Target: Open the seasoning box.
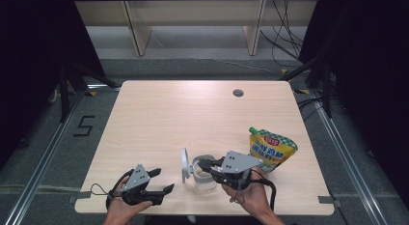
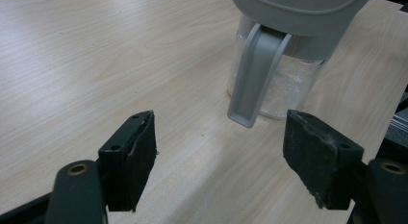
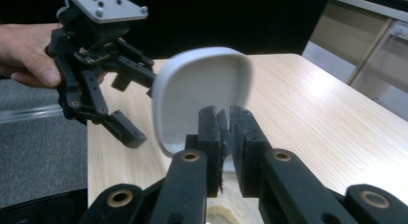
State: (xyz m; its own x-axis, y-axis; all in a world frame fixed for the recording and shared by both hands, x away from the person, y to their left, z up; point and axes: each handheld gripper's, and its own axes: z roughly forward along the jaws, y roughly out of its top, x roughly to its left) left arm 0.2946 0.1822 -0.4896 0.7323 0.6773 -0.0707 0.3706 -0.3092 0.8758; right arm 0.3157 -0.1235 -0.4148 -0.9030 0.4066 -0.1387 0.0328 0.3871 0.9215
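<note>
here, one jar (image 1: 204,174), one pouch (image 1: 271,148), two grippers.

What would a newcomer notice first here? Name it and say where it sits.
The clear jar with its grey flip lid standing open, near the table's front edge. The right gripper reaches over its rim with jaws nearly shut; the left gripper waits open to its left. A bright yellow pouch stands just right of the jar.
</note>
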